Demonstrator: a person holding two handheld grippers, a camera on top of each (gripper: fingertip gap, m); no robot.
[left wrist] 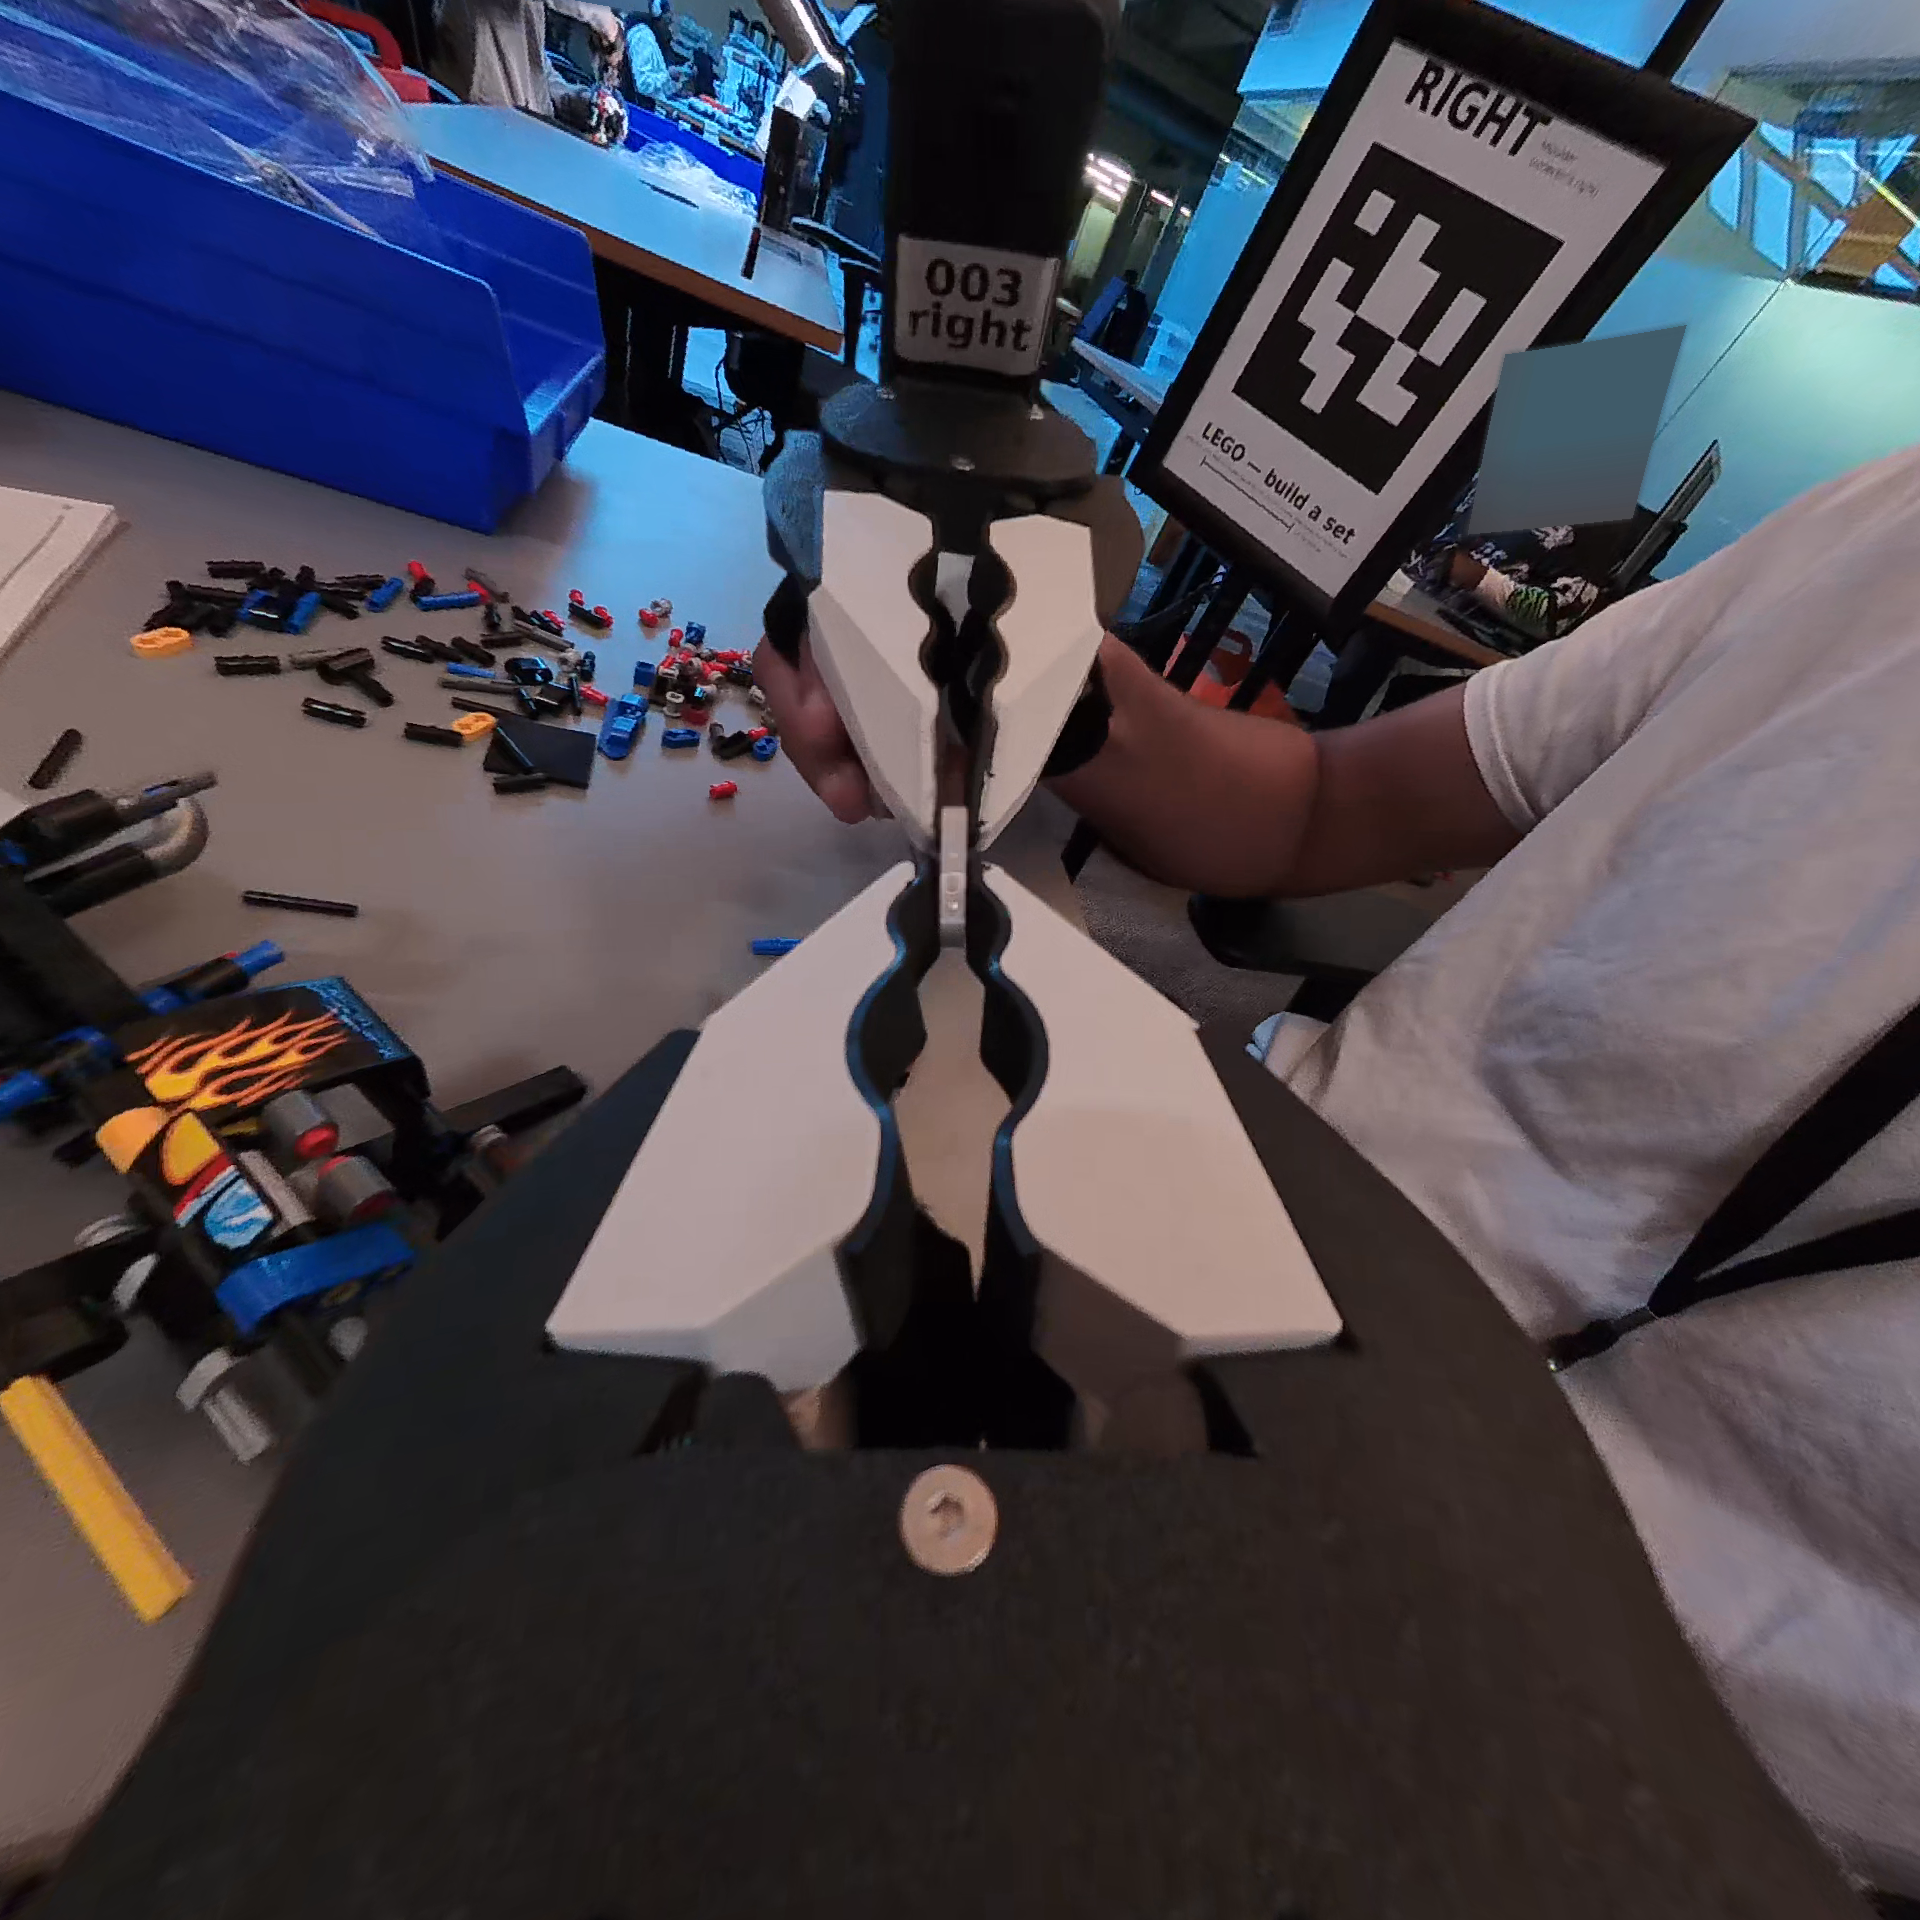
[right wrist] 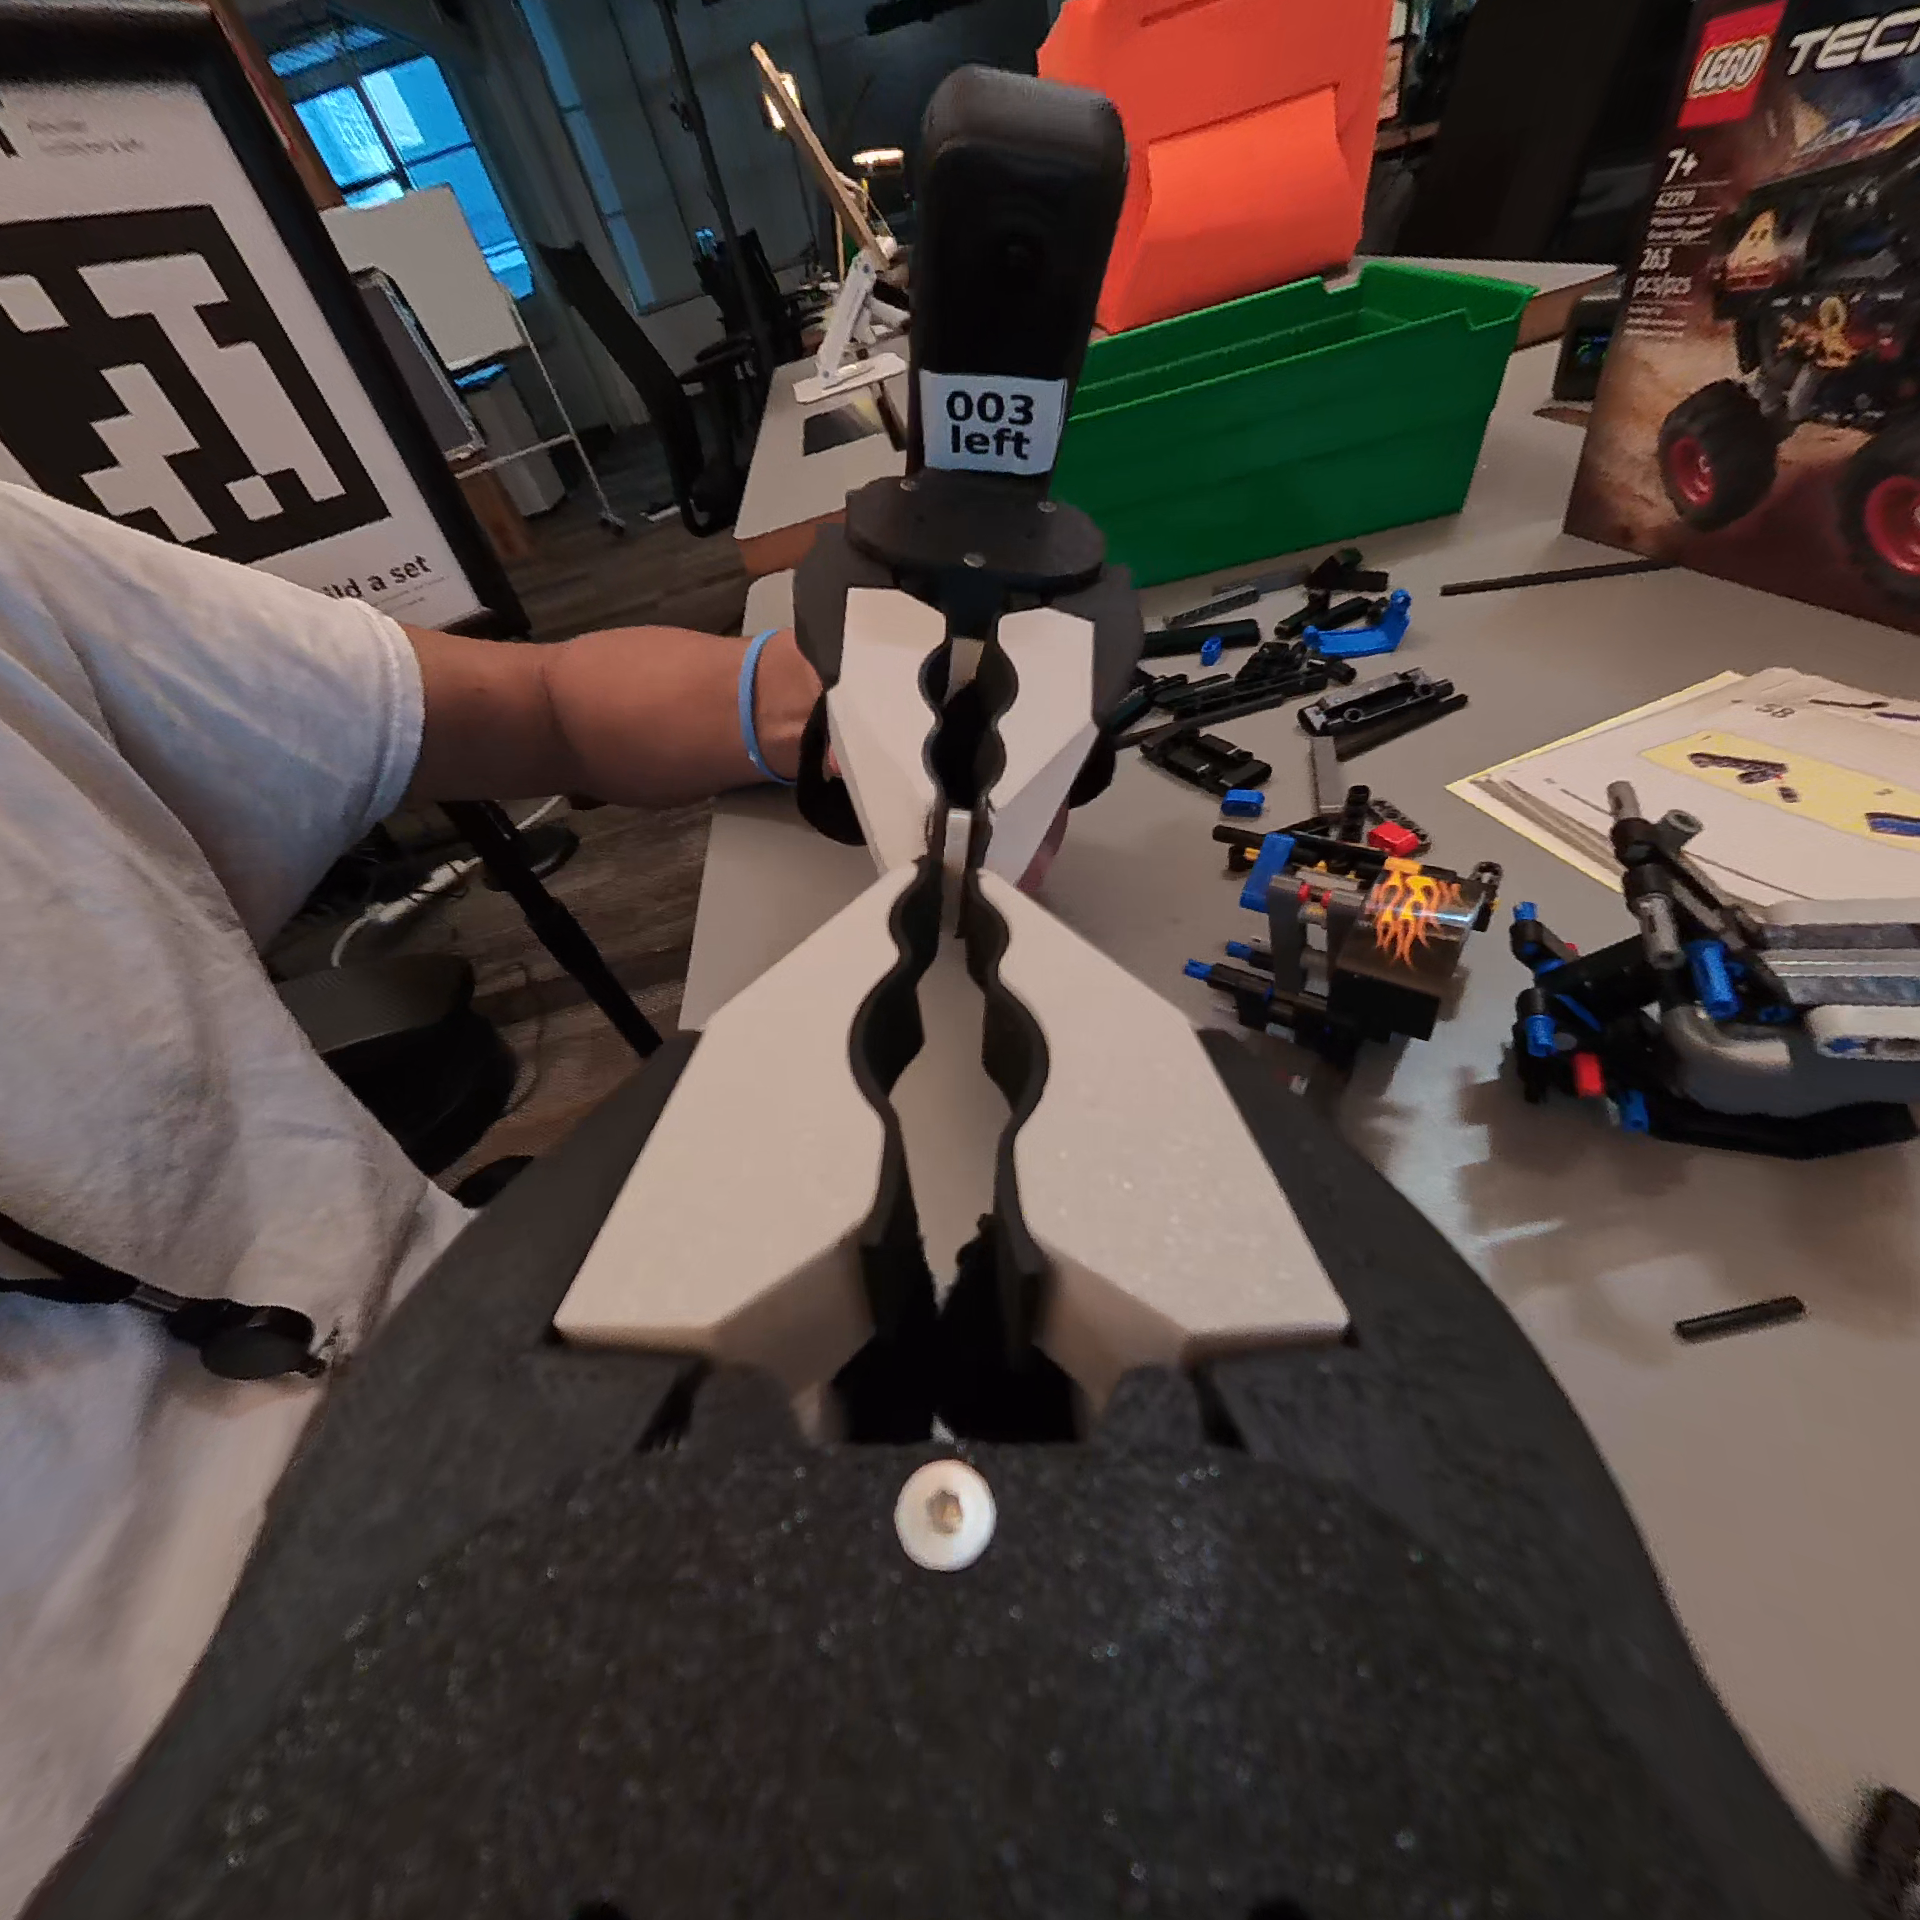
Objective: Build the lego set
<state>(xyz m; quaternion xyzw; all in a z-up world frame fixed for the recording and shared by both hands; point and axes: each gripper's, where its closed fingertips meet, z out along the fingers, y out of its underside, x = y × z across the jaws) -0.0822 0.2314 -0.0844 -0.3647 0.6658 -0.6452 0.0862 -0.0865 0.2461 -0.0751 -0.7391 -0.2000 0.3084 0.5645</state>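
My left gripper (left wrist: 951, 899) and my right gripper (left wrist: 951, 821) meet tip to tip above the table's near edge. A small light grey lego piece (left wrist: 953, 878) stands upright between them, and both grippers are shut on it, one at each end. In the right wrist view my right gripper (right wrist: 951, 883) faces the left gripper (right wrist: 956, 821), with the pale piece (right wrist: 957, 836) in the left one's tips. A half-built truck part with a flame sticker (left wrist: 249, 1049) sits at the left, and it also shows in the right wrist view (right wrist: 1403, 920).
Loose black, blue and red pieces (left wrist: 468, 665) lie scattered on the grey table (left wrist: 520, 935). A chassis assembly (right wrist: 1766, 997), instruction booklet (right wrist: 1714, 769), lego box (right wrist: 1766, 312), green bin (right wrist: 1299, 416), blue bin (left wrist: 260, 312), yellow beam (left wrist: 94, 1496) and framed marker sign (left wrist: 1403, 312) surround them. Only a small space, under 4 cm, lies between the two pairs of fingers.
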